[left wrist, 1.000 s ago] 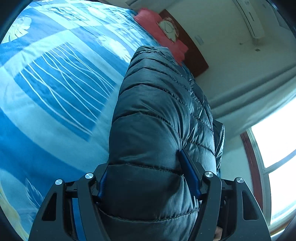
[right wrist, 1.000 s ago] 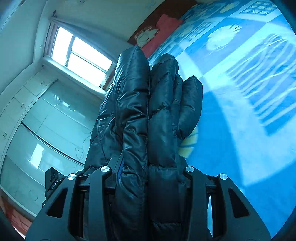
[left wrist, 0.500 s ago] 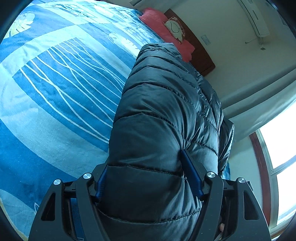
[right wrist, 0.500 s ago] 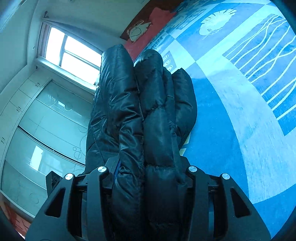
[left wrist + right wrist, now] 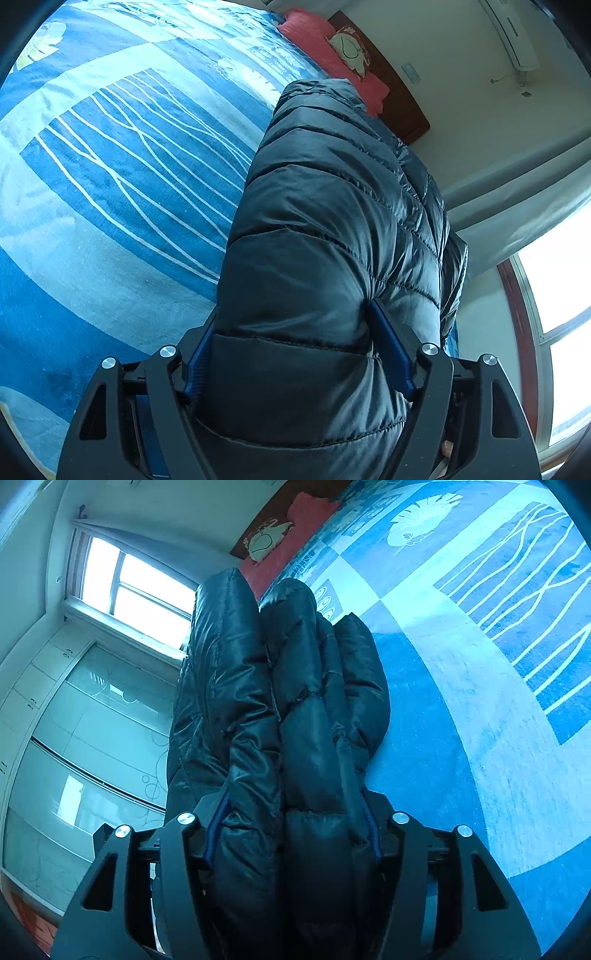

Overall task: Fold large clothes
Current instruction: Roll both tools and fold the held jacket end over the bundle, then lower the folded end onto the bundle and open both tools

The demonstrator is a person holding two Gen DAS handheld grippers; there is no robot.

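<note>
Above the blue leaf-patterned bedspread (image 5: 110,192), the folded black quilted puffer jacket (image 5: 325,236) hangs bunched between both claws. Left gripper (image 5: 295,354) and right gripper (image 5: 291,830), jaws just widening, still press its thick layers, probably to release the bundle onto the bed.

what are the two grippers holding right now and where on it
Both hold the folded dark quilted puffer jacket: the left gripper and right gripper each have its near edge between their fingers. Both jaws have just been opening.
</note>
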